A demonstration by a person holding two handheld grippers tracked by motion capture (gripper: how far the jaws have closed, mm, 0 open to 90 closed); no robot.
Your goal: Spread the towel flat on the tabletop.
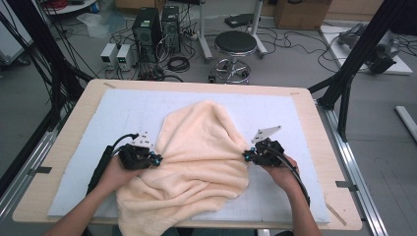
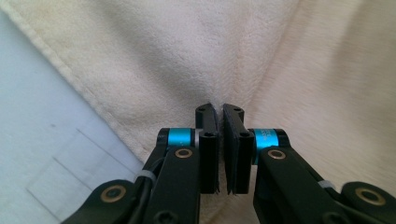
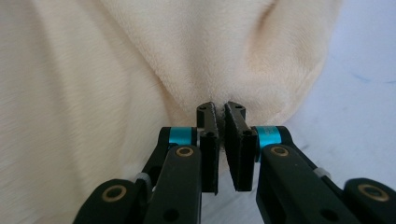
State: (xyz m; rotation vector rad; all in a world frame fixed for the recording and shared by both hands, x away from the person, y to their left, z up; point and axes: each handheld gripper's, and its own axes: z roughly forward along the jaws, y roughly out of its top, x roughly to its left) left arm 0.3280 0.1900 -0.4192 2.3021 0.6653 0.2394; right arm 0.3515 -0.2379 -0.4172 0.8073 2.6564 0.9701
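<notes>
The cream fleece towel [image 1: 201,157] lies rumpled mid-table on the pale blue mat [image 1: 123,105]. I have my left gripper [image 1: 158,161] and right gripper [image 1: 244,156] pinched tight on its opposite side edges, so I judge I can lift and spread it evenly.

Even, soft light; close-ups perhaps slightly blurred.
</notes>
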